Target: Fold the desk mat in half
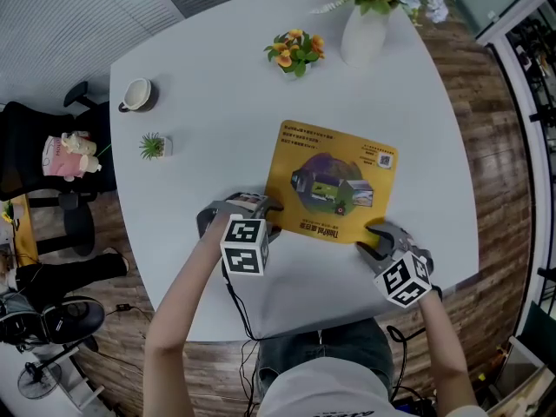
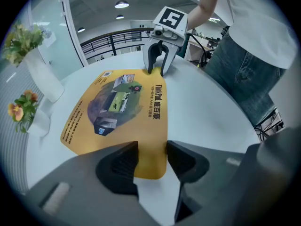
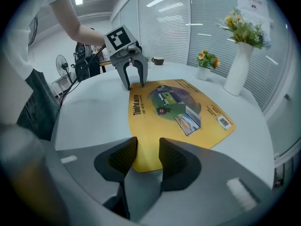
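**Both Grippers Poised at the Desk Mat's Near Corners**

My left gripper [image 2: 152, 155] straddles the near left corner of the yellow desk mat [image 1: 334, 181]. Its jaws stand moderately apart and the corner shows in the gap between them, with no pad pressing on it. My right gripper [image 3: 148, 155] does the same at the mat's near right corner. Its jaws are set narrower, but a strip of yellow is still visible between the pads, so it has no grip either.

The mat lies flat and unfolded on the pale grey table [image 1: 217, 102], printed side up. Its long near edge runs from one gripper to the other.

Both my forearms reach in from my side of the mat and the grippers tip steeply down onto that edge. The marker cubes [image 1: 244, 244] face up toward my head. Beyond the mat's far edge stands a white vase [image 1: 363, 35] of flowers.
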The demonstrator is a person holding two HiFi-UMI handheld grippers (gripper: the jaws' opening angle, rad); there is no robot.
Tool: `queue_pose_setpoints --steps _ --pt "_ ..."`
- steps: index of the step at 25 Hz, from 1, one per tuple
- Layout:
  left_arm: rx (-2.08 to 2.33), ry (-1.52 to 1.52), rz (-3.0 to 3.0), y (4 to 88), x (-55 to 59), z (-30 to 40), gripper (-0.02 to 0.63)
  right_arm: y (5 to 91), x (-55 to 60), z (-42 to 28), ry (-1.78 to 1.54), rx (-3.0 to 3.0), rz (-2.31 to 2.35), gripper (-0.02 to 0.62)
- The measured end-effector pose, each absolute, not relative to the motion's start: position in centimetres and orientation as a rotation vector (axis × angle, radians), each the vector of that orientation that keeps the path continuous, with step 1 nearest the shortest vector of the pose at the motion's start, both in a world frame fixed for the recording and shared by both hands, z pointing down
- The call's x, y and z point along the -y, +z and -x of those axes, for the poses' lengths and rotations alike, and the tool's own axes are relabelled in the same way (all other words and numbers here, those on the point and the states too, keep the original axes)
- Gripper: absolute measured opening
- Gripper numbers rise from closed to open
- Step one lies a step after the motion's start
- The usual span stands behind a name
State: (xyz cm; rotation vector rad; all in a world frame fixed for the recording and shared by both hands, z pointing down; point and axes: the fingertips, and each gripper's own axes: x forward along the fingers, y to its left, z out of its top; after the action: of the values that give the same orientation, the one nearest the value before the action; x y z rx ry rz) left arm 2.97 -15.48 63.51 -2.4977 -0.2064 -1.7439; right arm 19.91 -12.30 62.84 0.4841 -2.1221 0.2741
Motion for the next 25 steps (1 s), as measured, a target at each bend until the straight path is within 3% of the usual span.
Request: queue_pose_setpoints --steps 12,23,25 --pt "0.257 -1.736 2.572 63.2 15.9 -3.2 0.186 62.9 12.7 -20.1 0.284 2.126 -0.512 0.153" --pt "0.103 -1.736 2.599 63.0 16.9 -3.5 0.119 62.5 13.2 -20.2 0.309 2.155 -0.577 0.121" --pt "0.055 -1.737 2.577 62.9 17.4 -3.5 0.06 62.1 13.4 -20.0 0.305 2.164 -0.586 0.11"
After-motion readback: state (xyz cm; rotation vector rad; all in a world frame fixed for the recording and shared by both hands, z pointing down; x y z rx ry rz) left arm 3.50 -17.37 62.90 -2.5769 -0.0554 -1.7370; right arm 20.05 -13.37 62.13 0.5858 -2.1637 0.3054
